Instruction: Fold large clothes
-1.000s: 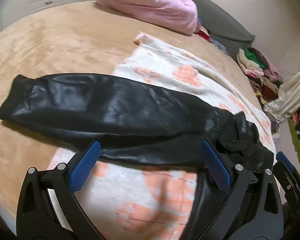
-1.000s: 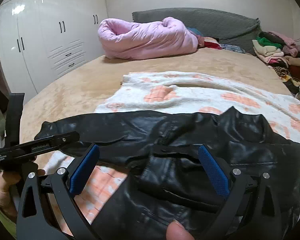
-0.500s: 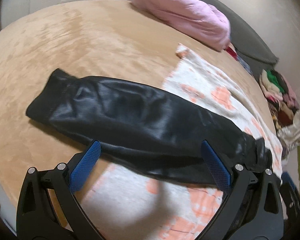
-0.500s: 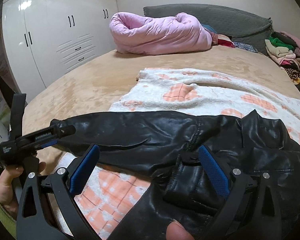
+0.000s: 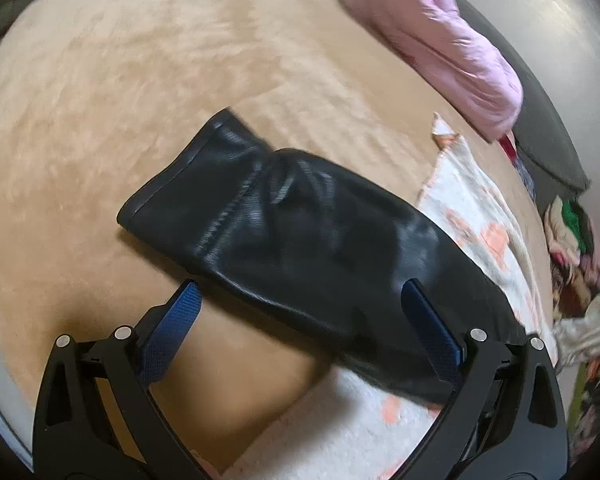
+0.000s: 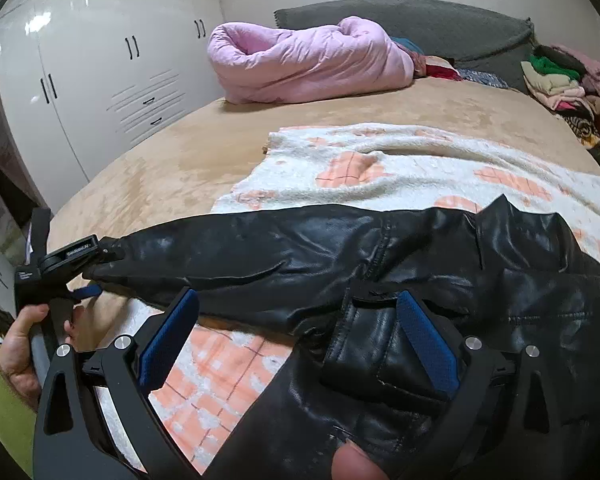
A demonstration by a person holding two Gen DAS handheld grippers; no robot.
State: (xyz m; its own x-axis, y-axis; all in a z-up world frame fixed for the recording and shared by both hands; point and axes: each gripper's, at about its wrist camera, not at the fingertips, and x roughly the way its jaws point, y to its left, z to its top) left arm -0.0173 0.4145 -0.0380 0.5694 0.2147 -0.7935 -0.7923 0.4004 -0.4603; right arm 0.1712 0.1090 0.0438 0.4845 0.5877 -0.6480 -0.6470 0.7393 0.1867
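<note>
Left wrist view
Left claw (image 5: 300,320): spread wide at the bottom of the frame, blue pads apart, nothing between them.
Jacket sleeve (image 5: 284,232): black leather, lying slantwise across the middle of the frame, cuff end toward the upper left; its lower edge passes between the two claw fingers, and I cannot tell if either finger touches it.
Bed cover (image 5: 120,100): tan plush, filling the left and upper left.
Blanket (image 5: 472,216): white fleece with orange checked shapes, right of centre and again at the bottom centre; the sleeve's right part lies over it.
Pink duvet (image 5: 440,48): bundled at the upper right.
Clothes pile (image 5: 572,248): mixed colours at the right edge.

Right wrist view
Right claw (image 6: 296,340): released, pads far apart at the lower centre; the right pad sits over a dark leather flap, gripping nothing.
Leather jacket (image 6: 380,280): black, spread over the lower half of the frame, sleeve stretched to the left, collar toward the right.
Left claw (image 6: 90,282): at the left edge beside the sleeve's cuff end; only one blue fingertip shows, so its state is unclear here.
Left hand (image 6: 24,344): around that tool's handle, with a yellow-green sleeve (image 6: 4,408) at the lower left corner.
Fingertip (image 6: 356,462): at the bottom edge.
Wardrobe (image 6: 100,80): white, glossy, at the upper left.
Headboard (image 6: 420,20): grey, top centre, behind the duvet.
</note>
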